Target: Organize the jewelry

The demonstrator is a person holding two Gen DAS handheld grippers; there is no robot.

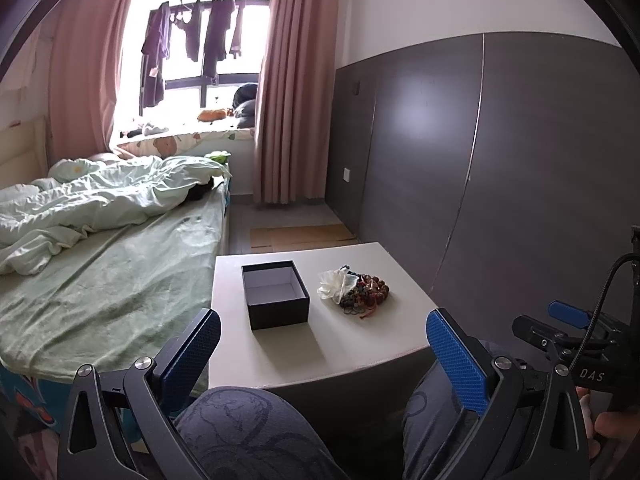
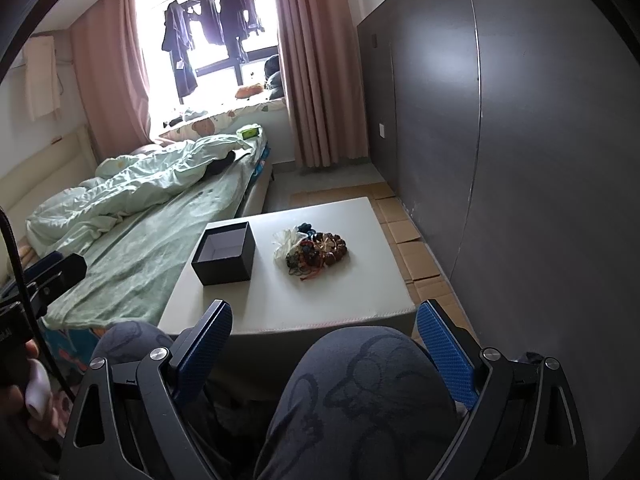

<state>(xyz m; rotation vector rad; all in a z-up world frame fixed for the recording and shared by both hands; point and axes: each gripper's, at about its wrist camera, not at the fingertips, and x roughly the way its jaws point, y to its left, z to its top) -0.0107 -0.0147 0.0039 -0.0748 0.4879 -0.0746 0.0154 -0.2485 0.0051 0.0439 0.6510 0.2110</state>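
In the left wrist view the left gripper fills the bottom of the frame, its blue-padded fingers spread wide apart with nothing between them. It hangs short of the near edge of the tabletop, above the person's knees in dark patterned trousers. At the right edge of that frame the right gripper shows from the side, apart from the left one.

In the right wrist view the right gripper sits low in the frame with its blue fingers likewise released and wide, holding nothing, also over the knees and short of the tabletop.

Beyond the fingers, at the middle of each frame, an open black box stands on the white tabletop, its pale inside showing nothing in it. Just right of it, apart from the box, lies the jewelry pile: brown bead bracelets and small dark bands in a heap, touching a white fabric piece at its left.

A bed with a green sheet and rumpled quilt fills the left of both frames, beside the tabletop. A grey wall panel takes the right. Pink curtains and hanging clothes frame the window at the top.
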